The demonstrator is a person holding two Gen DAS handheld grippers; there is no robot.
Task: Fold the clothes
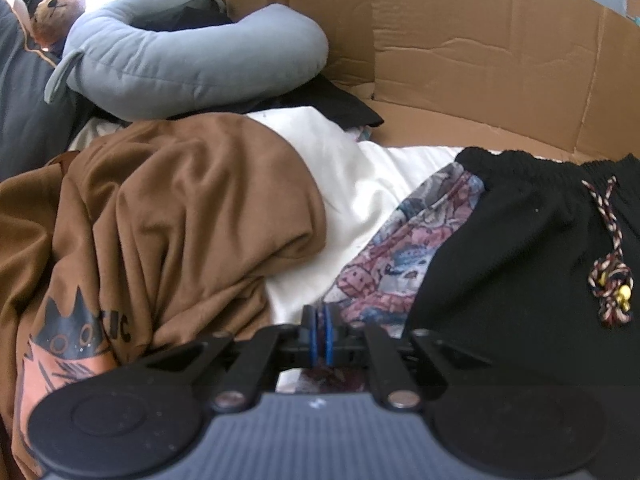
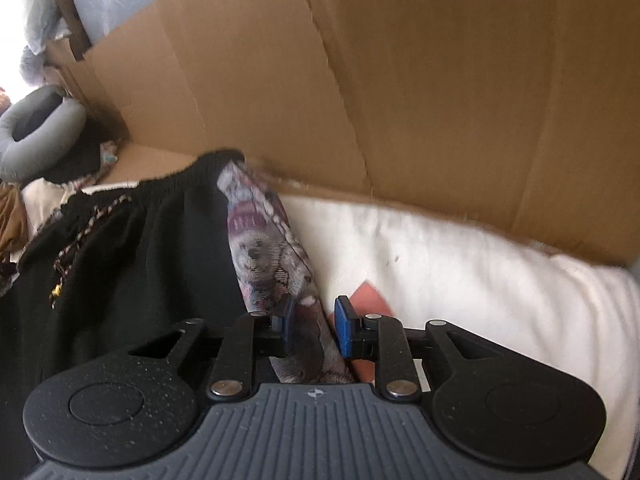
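White bedding (image 2: 460, 264) covered the bed where the folding took place, walled at the back by flattened cardboard (image 2: 360, 80). Nearest the cameras, the left gripper (image 1: 322, 336) had its jaws together, seemingly pinching the printed side panel (image 1: 384, 264) of the black shorts (image 1: 520, 240), though the pinch itself was hard to make out. The right gripper (image 2: 314, 330) had its jaws apart, straddling the opposite printed panel (image 2: 264, 248) without pressing it. The shorts lay flat between the two, waistband toward the cardboard, the braided drawstring (image 1: 612, 264) loose on top. Soft, light and limp, the fabric would likely sag and crease wherever lifted; the side seams or elastic waistband looked the firmest holds. Farther left lay a crumpled brown shirt (image 1: 180, 216), then a grey pillow (image 1: 192, 64) and a teddy bear (image 1: 56, 8).
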